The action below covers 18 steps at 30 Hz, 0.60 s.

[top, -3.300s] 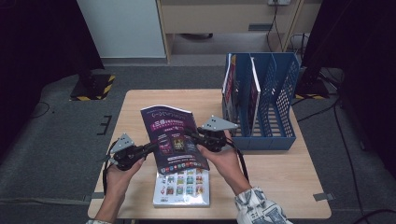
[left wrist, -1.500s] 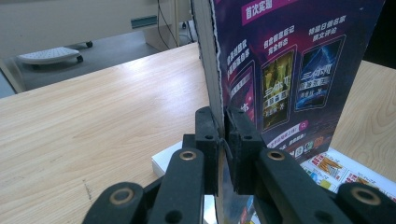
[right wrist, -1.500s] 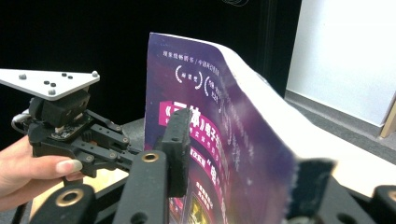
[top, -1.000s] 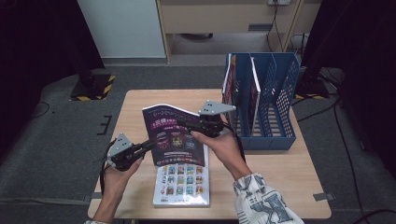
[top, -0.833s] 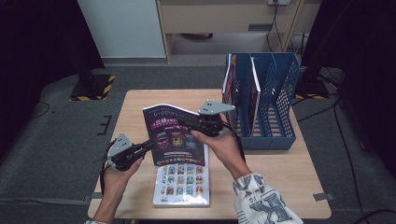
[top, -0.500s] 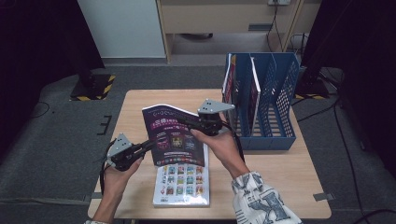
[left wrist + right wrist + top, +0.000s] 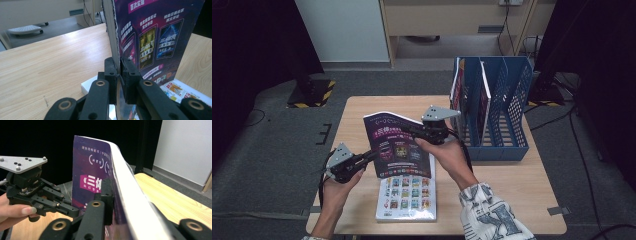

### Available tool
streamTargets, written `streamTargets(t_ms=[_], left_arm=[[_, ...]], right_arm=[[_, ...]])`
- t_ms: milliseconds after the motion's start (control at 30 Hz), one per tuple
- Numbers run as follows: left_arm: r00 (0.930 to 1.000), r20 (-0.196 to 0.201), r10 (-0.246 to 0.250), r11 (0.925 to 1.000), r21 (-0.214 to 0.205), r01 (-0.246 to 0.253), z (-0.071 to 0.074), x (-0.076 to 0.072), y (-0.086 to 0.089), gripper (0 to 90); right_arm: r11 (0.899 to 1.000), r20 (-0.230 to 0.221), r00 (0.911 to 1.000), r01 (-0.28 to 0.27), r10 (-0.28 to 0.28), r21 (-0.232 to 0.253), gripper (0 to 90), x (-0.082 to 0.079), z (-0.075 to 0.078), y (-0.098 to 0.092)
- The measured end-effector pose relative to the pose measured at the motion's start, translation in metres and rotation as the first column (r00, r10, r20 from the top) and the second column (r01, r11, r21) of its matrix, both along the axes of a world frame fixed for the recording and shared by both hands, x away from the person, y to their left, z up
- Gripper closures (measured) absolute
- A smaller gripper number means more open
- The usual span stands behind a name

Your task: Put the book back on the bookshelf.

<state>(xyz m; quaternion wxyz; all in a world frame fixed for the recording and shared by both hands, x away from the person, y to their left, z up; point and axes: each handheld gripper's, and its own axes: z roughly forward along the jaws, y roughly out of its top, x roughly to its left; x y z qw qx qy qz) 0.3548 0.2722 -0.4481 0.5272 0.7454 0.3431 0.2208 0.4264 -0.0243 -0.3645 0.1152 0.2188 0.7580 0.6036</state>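
A purple magazine [image 7: 397, 145] stands upright above the table, held from two sides. My left gripper [image 7: 374, 154] is shut on its lower left corner; in the left gripper view the jaws [image 7: 118, 67] pinch the spine edge of the magazine [image 7: 150, 37]. My right gripper [image 7: 404, 129] reaches in from the right near the upper edge. Its jaws have just been closing, and in the right gripper view [image 7: 112, 192] they clamp the pages of the magazine [image 7: 90, 170], which bend over the far finger. The left gripper [image 7: 72, 211] also shows there, lower left.
A second magazine [image 7: 407, 197] with a white grid cover lies flat near the front edge of the wooden table [image 7: 512, 175]. A blue file rack [image 7: 499, 115] with several magazines in its left slots stands at the back right.
Since the earliest frame my right gripper has moved from the magazine's right edge up toward its top. The magazine and my left gripper have stayed almost still.
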Motion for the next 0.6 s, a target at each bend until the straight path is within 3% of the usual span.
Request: streamTargets(t_ms=[233,467,600], left_arm=[[0.9999,-0.001,0.013,0.9996,-0.026,-0.013,-0.003,0.001,0.002,80.4],[0.9976,-0.042,0.056,0.9981,-0.025,-0.057,-0.014,0.005,0.008,60.9],[0.9958,-0.056,0.072,0.9972,-0.018,-0.073,-0.018,0.006,0.013,58.7]], right_arm=[[1.0,0.03,0.9994,0.02,-0.02,-0.004,84.0,-0.004,0.0,0.001],[1.0,0.074,0.9971,0.018,-0.017,-0.006,84.2,-0.011,0.005,0.002],[1.0,0.093,0.9954,0.022,-0.022,-0.001,84.2,-0.012,0.008,-0.001]])
